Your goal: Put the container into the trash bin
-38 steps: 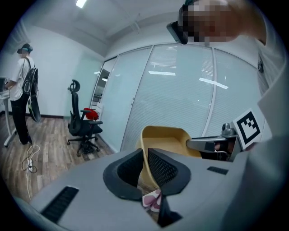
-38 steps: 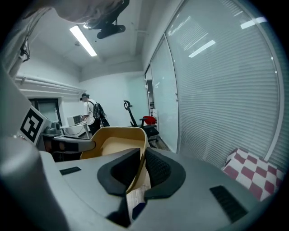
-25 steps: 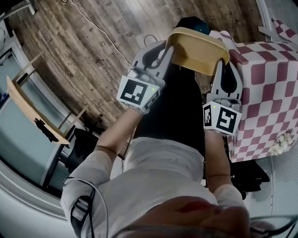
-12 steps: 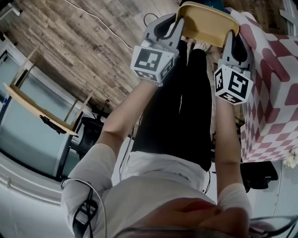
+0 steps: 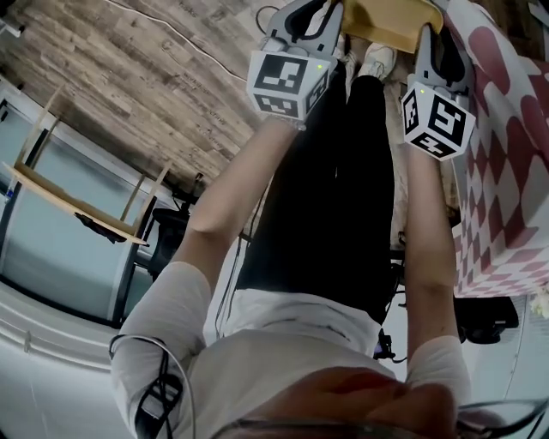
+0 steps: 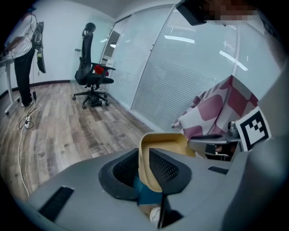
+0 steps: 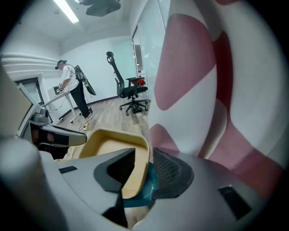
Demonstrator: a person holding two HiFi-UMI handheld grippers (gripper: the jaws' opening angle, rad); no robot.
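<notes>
A tan shallow container hangs between my two grippers at the top edge of the head view, partly cut off. My left gripper is shut on its left rim; in the left gripper view the rim sits pinched between the mesh pads. My right gripper is at the right rim. Its jaws are opening, and the rim leans on one pad with a gap to the other. A teal bin shows just below the container through both jaws.
A table with a red-and-white checked cloth stands close on the right. The person's black trousers and a white shoe are under the container. There is wood floor on the left, an office chair and a standing person far off.
Both grippers and the container have gone down together, sliding to the top edge of the head view. The bin that showed behind the container is now out of that view.
</notes>
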